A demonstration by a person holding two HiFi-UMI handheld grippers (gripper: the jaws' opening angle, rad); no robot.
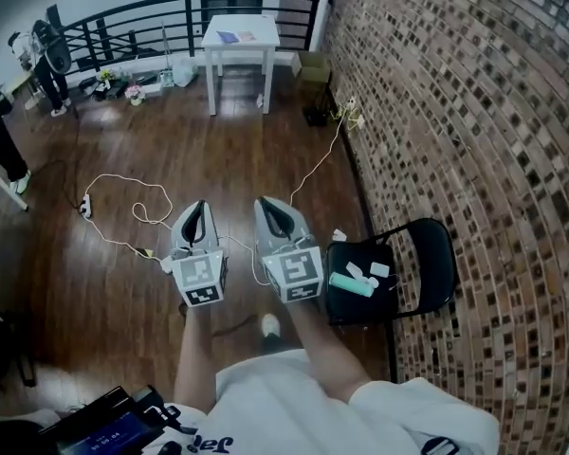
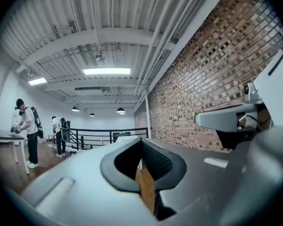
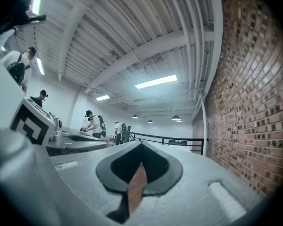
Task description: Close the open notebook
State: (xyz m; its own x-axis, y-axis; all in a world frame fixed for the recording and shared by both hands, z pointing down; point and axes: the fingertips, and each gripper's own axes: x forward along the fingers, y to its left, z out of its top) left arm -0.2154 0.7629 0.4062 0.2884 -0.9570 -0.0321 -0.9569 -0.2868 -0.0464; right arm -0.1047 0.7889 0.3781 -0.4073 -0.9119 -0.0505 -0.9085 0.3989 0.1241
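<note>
The person's white shoe [image 1: 270, 325] was on the dark wood floor [image 1: 247, 150]. Both tools were held out level in front, side by side. The left gripper [image 1: 197, 205] had its jaws only a narrow slit apart, with a strip of floor showing between them and nothing held. The right gripper [image 1: 269, 201] had its jaws drawn together at the tips and was empty too.

Just to the right of it a black folding chair [image 1: 438, 252] stood against the brick wall [image 1: 474, 112]. A teal bottle [image 1: 351, 283] and a few small white bits [image 1: 379, 269] lay on its seat. Ahead of the tools a pale cord [image 1: 123, 183] looped across the boards to a power strip [image 1: 85, 207].

Well beyond that, at the far end of the room, a white table [image 1: 211, 83] stood in front of a black railing [image 1: 152, 17]. The notebook [image 1: 237, 36] lay on top of it, well apart from both tools and too small for me to tell how its pages lay. Off to the left by the railing, another person [image 1: 47, 64] stood at a bench.
</note>
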